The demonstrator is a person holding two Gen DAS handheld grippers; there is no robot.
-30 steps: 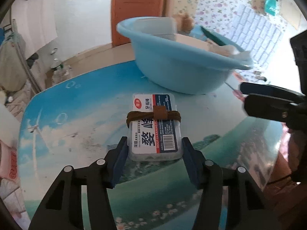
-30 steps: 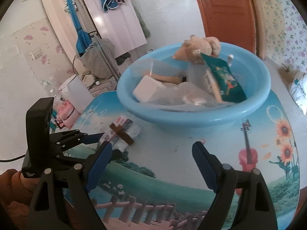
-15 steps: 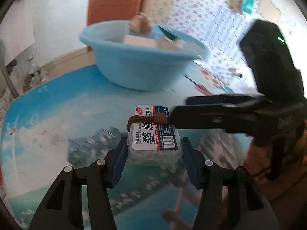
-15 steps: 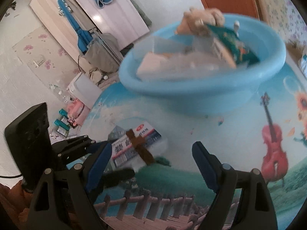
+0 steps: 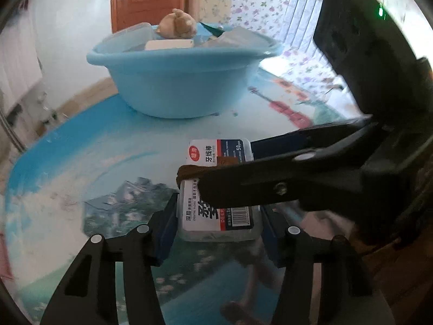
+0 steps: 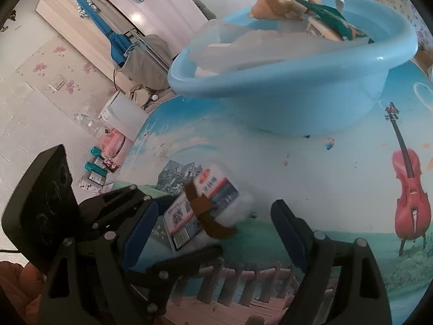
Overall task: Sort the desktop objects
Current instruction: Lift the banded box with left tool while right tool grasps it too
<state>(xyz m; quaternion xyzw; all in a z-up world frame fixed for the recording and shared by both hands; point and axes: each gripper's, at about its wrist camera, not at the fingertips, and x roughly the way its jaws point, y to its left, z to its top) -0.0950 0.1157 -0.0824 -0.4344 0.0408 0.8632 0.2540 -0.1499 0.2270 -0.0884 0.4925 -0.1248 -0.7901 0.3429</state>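
Note:
A clear plastic dental floss box (image 5: 219, 159) with a white, red and navy label and a brown band (image 5: 189, 172) around its middle is gripped between the blue pads of my left gripper (image 5: 218, 223), just above the printed tabletop. It also shows in the right wrist view (image 6: 200, 211), tilted. My right gripper (image 6: 213, 230) is open, its fingers straddling the box's free end; in the left wrist view one right finger (image 5: 284, 181) crosses over the box and hides its middle. A light blue basin (image 5: 173, 78) stands behind, also in the right wrist view (image 6: 292, 92).
The basin holds a plush bear (image 5: 177, 24), a white block (image 5: 169, 44), clear plastic containers (image 6: 243, 46) and a green packet (image 6: 333, 19). The round table (image 6: 338, 189) carries a printed picture with a red violin. Small items (image 6: 100, 168) lie on the floor beyond its left edge.
My right gripper has come in from the right and now straddles the box held by my left gripper. The left gripper has lifted and turned the box slightly, keeping hold.

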